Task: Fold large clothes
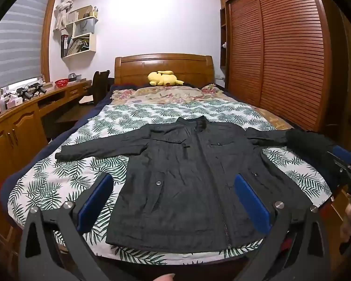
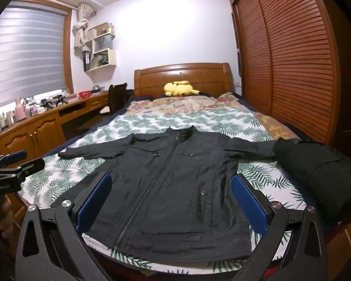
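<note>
A black zip jacket (image 1: pixel 187 185) lies flat, front up, on the leaf-print bedspread (image 1: pixel 46 185), both sleeves spread sideways and its collar toward the headboard. It also shows in the right wrist view (image 2: pixel 170 187). My left gripper (image 1: pixel 173 201) is open and empty, held above the jacket's hem at the foot of the bed. My right gripper (image 2: pixel 170 201) is open and empty, also above the hem. The right gripper also shows at the right edge of the left wrist view (image 1: pixel 346 164); the left gripper shows at the left edge of the right wrist view (image 2: pixel 16 164).
A dark bundled garment (image 2: pixel 320 178) lies on the bed's right edge over the jacket's sleeve end. A yellow plush toy (image 1: pixel 165 78) rests by the wooden headboard. A wooden desk (image 1: pixel 23 117) runs along the left; a slatted wardrobe (image 1: pixel 280 53) stands on the right.
</note>
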`<state>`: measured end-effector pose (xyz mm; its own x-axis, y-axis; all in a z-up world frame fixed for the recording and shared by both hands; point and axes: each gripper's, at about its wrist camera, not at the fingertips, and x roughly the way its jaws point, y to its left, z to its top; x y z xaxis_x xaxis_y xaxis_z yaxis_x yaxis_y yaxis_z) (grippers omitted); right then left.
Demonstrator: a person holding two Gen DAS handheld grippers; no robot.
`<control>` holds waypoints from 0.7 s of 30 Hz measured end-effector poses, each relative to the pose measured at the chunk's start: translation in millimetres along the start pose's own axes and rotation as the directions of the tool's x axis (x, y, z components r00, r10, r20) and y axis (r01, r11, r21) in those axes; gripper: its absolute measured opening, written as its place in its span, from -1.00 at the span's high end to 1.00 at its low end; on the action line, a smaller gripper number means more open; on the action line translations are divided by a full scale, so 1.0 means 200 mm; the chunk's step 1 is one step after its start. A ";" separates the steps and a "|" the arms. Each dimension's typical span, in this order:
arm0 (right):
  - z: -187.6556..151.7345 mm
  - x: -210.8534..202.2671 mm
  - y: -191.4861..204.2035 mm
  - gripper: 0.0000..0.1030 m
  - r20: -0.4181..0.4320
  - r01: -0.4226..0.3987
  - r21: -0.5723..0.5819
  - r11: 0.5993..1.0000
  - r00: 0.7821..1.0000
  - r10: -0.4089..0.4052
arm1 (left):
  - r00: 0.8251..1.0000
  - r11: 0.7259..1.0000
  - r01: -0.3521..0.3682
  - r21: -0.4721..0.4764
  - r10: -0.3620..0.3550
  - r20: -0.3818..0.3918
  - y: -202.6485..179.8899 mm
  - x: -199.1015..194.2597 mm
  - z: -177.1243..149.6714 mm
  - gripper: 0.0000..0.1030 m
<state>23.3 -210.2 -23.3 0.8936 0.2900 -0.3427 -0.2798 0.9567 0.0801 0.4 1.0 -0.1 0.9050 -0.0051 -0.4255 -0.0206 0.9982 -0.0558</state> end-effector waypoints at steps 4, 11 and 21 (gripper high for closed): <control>0.00 0.00 0.00 -1.00 0.003 0.007 -0.011 1.000 1.000 -0.007 | 1.000 1.000 -0.007 0.013 0.007 0.000 0.00 0.00 -0.01 -1.00; 0.00 -0.03 0.06 -1.00 0.012 0.001 -0.013 1.000 1.000 -0.001 | 1.000 0.999 -0.016 0.029 0.017 -0.005 -0.03 0.00 0.00 -1.00; 0.00 -0.04 0.04 -1.00 0.013 -0.011 -0.007 1.000 1.000 0.011 | 1.000 1.000 -0.016 0.019 0.016 0.003 -0.03 -0.03 0.01 -1.00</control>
<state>13.5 -205.1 -18.9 0.8950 0.3006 -0.3295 -0.2918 0.9534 0.0771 -3.7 -5.7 3.6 0.9059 0.0111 -0.4233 -0.0273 0.9991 -0.0322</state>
